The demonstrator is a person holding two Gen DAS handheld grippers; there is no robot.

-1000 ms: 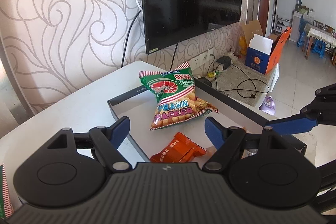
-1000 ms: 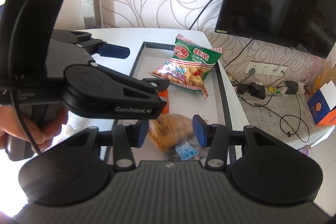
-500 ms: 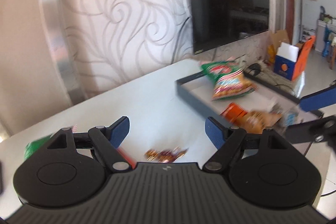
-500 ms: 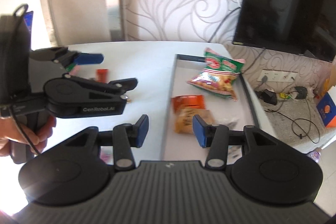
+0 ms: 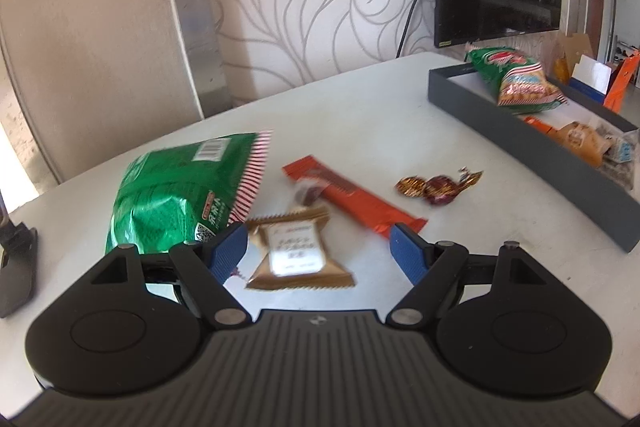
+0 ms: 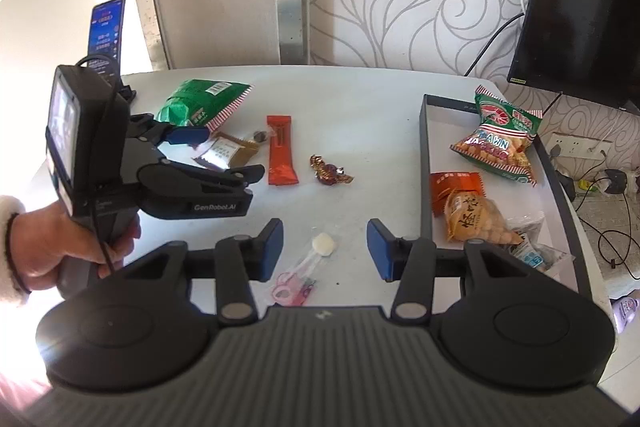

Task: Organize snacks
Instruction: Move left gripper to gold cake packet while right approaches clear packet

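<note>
Over the white counter (image 5: 360,115) the left claw (image 5: 320,251) hangs spread wide, gripping nothing, a gold packet (image 5: 296,251) below its gap (contact seems unlikely, though blur hides it). Right claw (image 6: 325,251) gapes empty above a pink-wrapped sweet (image 6: 296,283). Snacks fill the grey tray (image 6: 425,163) alongside.

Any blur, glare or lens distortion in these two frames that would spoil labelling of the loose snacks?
Left wrist view: slight motion blur smears print on the green foil snack bag and gold square wafer packet; fisheye bends the wall edges. Right wrist view: sharper, but window glare blows out the left edge near the person's hand; the orange stick packet stays legible.
</note>
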